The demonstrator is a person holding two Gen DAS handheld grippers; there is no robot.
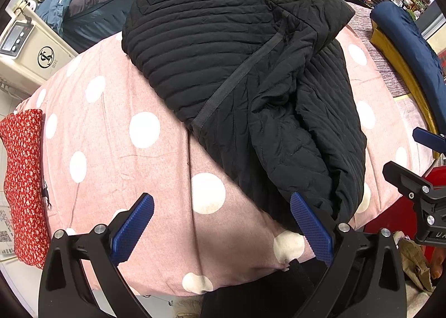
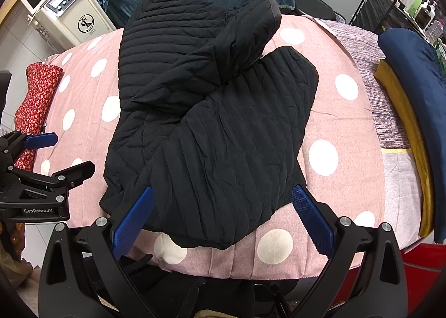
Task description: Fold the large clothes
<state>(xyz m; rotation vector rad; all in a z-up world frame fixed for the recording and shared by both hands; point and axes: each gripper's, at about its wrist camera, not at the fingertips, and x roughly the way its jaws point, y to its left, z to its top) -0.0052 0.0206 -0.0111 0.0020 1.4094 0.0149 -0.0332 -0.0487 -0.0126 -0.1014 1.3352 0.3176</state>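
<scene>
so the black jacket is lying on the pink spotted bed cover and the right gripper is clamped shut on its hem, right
Not quite. The black jacket does lie on the pink spotted bed cover, but the right gripper is open, its blue fingers spread wide on either side of the hem and gripping nothing. The right wrist view shows this.

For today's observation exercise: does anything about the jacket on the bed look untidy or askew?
Yes. The black quilted jacket lies crooked on the polka-dot bedspread, one sleeve flopped diagonally across its body and its near edge bunched. Both grippers, left and right, hover with jaws open.
</scene>
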